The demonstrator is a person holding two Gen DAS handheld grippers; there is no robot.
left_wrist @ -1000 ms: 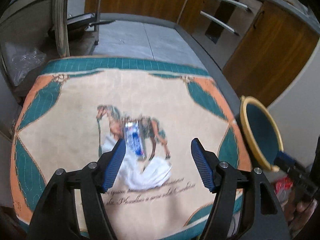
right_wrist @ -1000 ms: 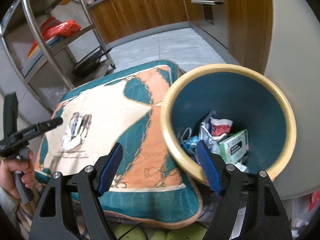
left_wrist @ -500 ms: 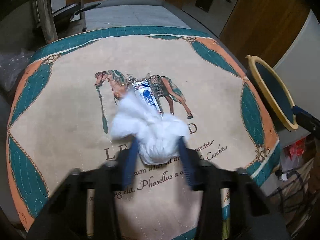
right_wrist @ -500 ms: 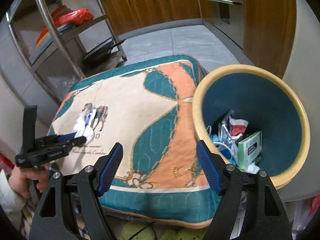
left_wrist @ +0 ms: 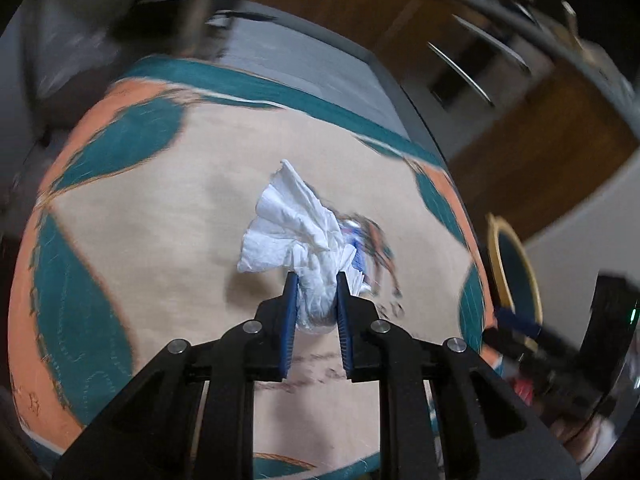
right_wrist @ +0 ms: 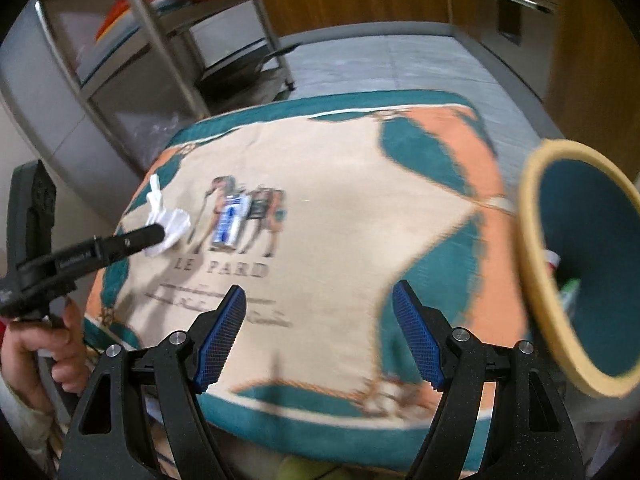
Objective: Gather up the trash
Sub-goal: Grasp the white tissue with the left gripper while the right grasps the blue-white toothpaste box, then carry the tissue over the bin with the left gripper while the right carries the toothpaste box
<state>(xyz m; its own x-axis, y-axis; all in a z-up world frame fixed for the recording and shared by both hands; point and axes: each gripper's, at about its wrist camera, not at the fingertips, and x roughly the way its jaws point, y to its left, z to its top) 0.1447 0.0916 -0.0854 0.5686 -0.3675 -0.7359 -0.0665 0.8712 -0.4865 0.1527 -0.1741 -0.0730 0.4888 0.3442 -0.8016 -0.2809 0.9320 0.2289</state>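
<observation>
Item 1: left gripper (left_wrist: 316, 300). Fingers (left_wrist: 289, 312) closing, narrow gap, blue pads pressed on both sides of a crumpled white tissue (left_wrist: 296, 228). Tissue bulk is seen fanned out past the fingertips, over the cushion (left_wrist: 160, 240) near its centre, toward the left edge. Whether it is lifted clear of the fabric cannot be told; view blurred.

Item 2: right gripper (right_wrist: 320, 320). Fingers wide apart, nothing between them; held over the cushion's near edge.

Item 3: cushion. Cream centre w/ horse print and lettering, orange and teal border. The things are carried on it.

Item 4: small blue-and-white wrapper (right_wrist: 229, 220). Laid flat on the horse print, centre of cushion, just right of the tissue in the right wrist view; partly hidden behind the tissue in the left wrist view.

Item 5: bin (right_wrist: 532, 280). Teal inside, yellow rim; set beside the cushion's right edge, some trash visible inside.

Item 6: person's hand (right_wrist: 52, 344), wrapped round the left gripper's handle, off the cushion's left near corner.

Item 7: metal rack (right_wrist: 160, 40) beyond the far left corner.
</observation>
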